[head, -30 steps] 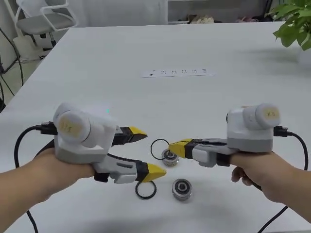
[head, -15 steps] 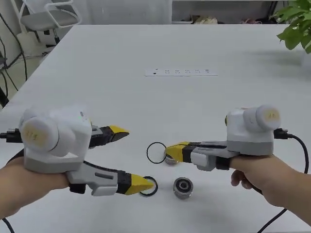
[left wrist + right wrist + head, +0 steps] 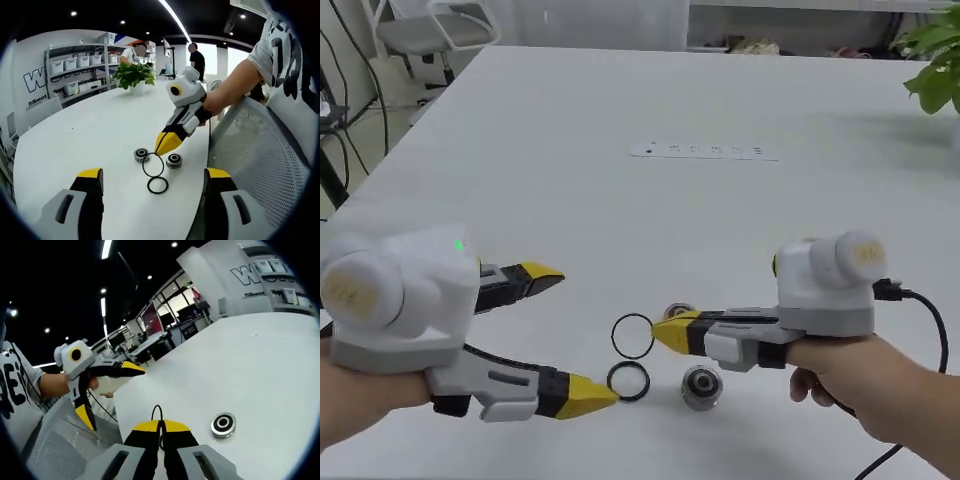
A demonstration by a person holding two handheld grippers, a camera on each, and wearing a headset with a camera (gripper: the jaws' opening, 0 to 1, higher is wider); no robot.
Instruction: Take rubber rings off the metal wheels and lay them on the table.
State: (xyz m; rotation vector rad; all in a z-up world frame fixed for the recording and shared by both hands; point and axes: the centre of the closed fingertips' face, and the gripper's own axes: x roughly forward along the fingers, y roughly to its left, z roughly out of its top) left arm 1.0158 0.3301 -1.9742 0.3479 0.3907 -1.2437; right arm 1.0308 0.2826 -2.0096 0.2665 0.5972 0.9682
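My right gripper [image 3: 662, 333] is shut on a thin black rubber ring [image 3: 632, 336], which hangs off its yellow tips just above the table; the ring [image 3: 157, 413] rises as a loop from the shut jaws. A second ring [image 3: 627, 380] lies flat on the table below it. One metal wheel [image 3: 700, 385] stands beside that ring, another wheel [image 3: 677, 313] sits behind the right gripper's tips. My left gripper [image 3: 568, 334] is open to the left, empty, apart from the rings. From the left gripper [image 3: 152, 175] I see the held ring [image 3: 152, 166], the lying ring [image 3: 157, 185] and both wheels [image 3: 141, 154] [image 3: 174, 160].
A white power strip [image 3: 705, 152] lies mid-table, far from the work. A potted plant [image 3: 935, 70] stands at the far right, an office chair [image 3: 430, 28] beyond the far left corner. The table's near edge runs close under both hands. People stand in the background [image 3: 195, 55].
My left gripper has drawn back to the left, away from the wheels, uncovering the ring lying on the table. My right gripper stays shut on the other ring.
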